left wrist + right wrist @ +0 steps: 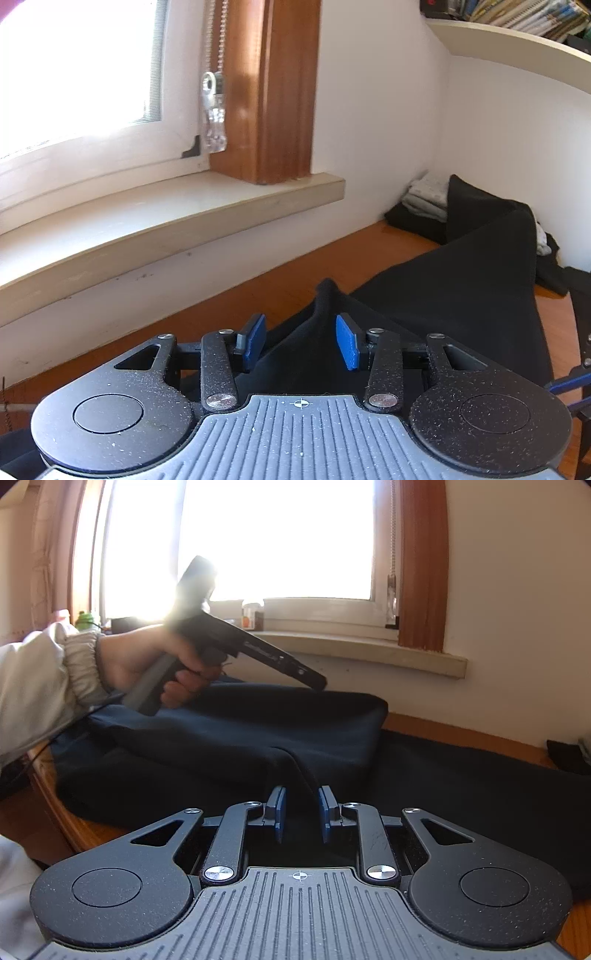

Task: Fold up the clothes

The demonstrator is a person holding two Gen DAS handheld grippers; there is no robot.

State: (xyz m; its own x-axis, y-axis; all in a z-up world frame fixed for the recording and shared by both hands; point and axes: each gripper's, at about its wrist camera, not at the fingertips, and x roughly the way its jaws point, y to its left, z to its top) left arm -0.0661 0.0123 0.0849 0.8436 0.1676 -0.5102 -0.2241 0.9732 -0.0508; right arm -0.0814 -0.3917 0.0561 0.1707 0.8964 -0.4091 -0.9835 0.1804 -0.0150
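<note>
Left wrist view: the left gripper point(301, 341) is standing with its blue pads point(254, 341) spread apart, and a raised peak of the black garment point(461, 280) is rising in the gap between them, touching neither pad as far as can be seen; nothing is being pinched. The garment is lying across the wooden table point(280, 291), running away to the right toward a stack of folded clothes point(424, 199) that is sitting in the corner against the white wall. A windowsill point(177, 210) is running along the left above the table edge, a brown curtain point(280, 88) is hanging at its right end, and a blind chain with a clear pull point(213, 110) is hanging beside it. A shelf of books point(524, 18) is showing at upper right. Right wrist view: the right gripper point(301, 814) is likewise holding its pads parted, with a ridge of the dark garment point(258, 738) running up between them; whether the cloth is touching a pad cannot be told, and it is not being clamped. The garment is lying in a folded double layer across the table. Beyond it a hand point(155, 661) in a pale elastic-cuffed sleeve point(44, 679) is gripping the handle of the other gripper above the cloth, its fingertips out of sight.
</note>
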